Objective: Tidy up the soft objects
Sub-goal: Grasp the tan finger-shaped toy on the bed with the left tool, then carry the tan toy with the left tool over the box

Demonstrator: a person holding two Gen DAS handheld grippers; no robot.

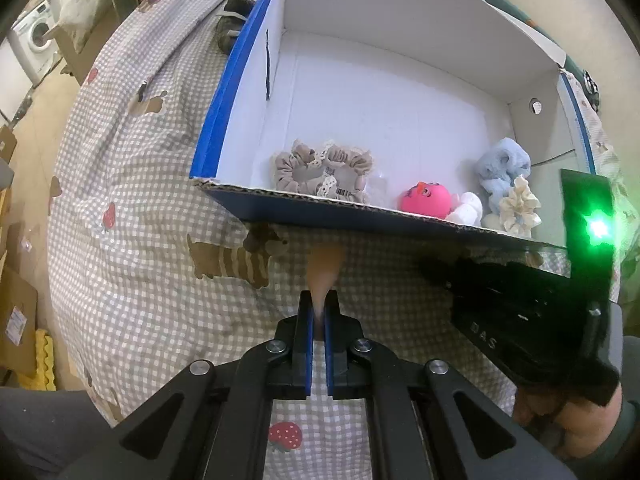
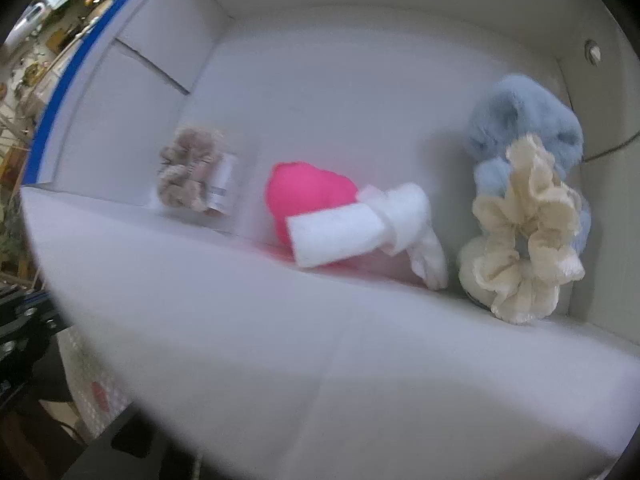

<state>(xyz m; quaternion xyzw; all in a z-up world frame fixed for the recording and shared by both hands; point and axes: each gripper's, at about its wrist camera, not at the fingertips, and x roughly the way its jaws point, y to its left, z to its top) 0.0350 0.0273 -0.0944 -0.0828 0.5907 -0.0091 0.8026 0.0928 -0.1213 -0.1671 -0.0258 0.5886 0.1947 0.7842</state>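
Observation:
A blue cardboard box with a white inside lies on a checked bedspread. In it are a beige scrunchie pack, a pink squishy ball, a white rolled cloth, a fluffy blue scrunchie and a cream scrunchie. My left gripper is shut on a blurred peach soft thing just in front of the box's near wall. The right gripper's body shows at the box's right front; its fingers are hidden behind the box wall in its own view, which shows the same items.
The checked bedspread has dog and strawberry prints. A grey shoe-like item lies behind the box's left side. Cardboard boxes and a washing machine stand on the floor to the left.

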